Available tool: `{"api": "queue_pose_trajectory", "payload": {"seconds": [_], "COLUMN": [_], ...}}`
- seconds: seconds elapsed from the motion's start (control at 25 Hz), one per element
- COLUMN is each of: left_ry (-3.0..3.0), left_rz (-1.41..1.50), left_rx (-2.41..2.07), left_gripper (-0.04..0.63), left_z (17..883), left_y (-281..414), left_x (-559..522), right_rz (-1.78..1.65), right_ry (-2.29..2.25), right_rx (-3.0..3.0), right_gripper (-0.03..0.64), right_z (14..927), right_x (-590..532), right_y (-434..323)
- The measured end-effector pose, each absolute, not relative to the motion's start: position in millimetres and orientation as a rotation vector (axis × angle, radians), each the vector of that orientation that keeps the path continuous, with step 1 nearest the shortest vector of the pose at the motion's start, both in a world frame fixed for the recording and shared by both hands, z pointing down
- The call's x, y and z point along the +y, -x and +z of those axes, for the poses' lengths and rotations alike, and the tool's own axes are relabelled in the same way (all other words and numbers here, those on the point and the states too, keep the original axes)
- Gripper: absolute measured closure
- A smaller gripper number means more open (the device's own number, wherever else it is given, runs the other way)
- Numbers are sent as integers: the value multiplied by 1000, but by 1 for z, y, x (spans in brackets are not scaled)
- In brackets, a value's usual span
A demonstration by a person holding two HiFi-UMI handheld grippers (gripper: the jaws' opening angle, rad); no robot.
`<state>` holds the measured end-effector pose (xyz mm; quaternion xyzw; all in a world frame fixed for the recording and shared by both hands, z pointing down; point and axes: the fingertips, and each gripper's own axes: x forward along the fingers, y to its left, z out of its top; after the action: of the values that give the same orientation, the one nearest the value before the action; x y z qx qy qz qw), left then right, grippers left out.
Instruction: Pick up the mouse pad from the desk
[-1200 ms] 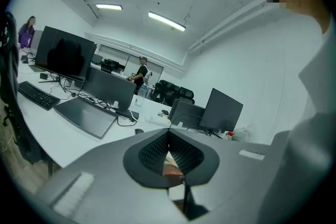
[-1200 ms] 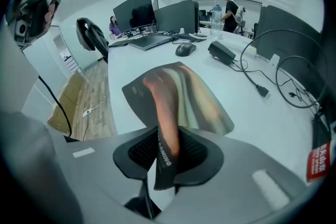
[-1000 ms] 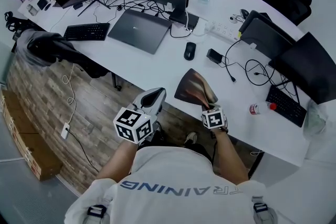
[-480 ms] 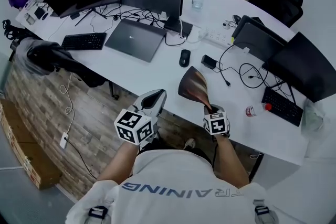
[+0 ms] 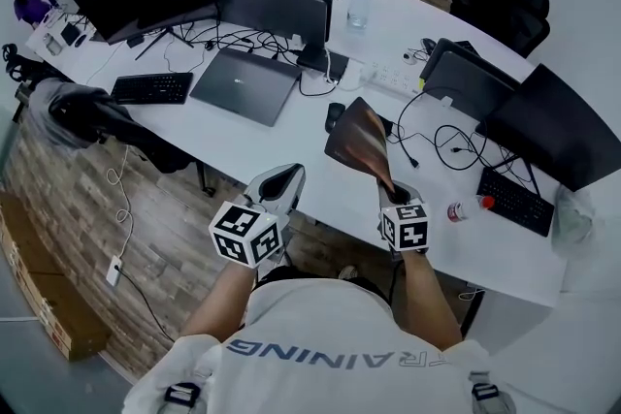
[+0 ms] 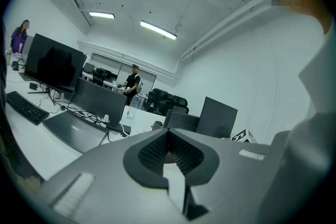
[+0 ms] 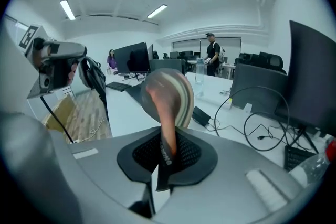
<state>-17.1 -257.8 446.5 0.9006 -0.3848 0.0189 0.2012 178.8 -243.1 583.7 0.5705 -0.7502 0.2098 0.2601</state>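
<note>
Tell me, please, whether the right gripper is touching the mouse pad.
Touching. The right gripper view shows the right gripper clamped on an edge of the mouse pad.

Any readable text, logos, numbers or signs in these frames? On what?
"TRAINING": across the back of the person's shirt, seen upside down in the head view.
Mouse pad: white print on its edge, too blurred to read.
Laptop: lid logo, too small to read.
Marker cube: coded squares only, no letters.

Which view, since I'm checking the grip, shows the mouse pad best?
The right gripper view: the mouse pad stands pinched between the right gripper's jaws, curling upward. The head view shows it whole but small. The left gripper view gives no clear sight of it.
</note>
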Motion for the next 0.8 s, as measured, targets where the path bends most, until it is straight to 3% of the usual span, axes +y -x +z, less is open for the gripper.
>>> {"api": "queue_pose_trajectory", "payload": {"seconds": [0.8], "left_ry": [-2593], "left_rz": [-31], "left_rx": [-1078], "left_gripper": [595], "left_z": [415], "left_y": [14], "left_x": [-263], "right_rz": [298], "right_ry": [-1796], "right_rx": [-2282], "right_gripper": [575], "right_z": [411], "right_x": [-245], "right_y": [-185]}}
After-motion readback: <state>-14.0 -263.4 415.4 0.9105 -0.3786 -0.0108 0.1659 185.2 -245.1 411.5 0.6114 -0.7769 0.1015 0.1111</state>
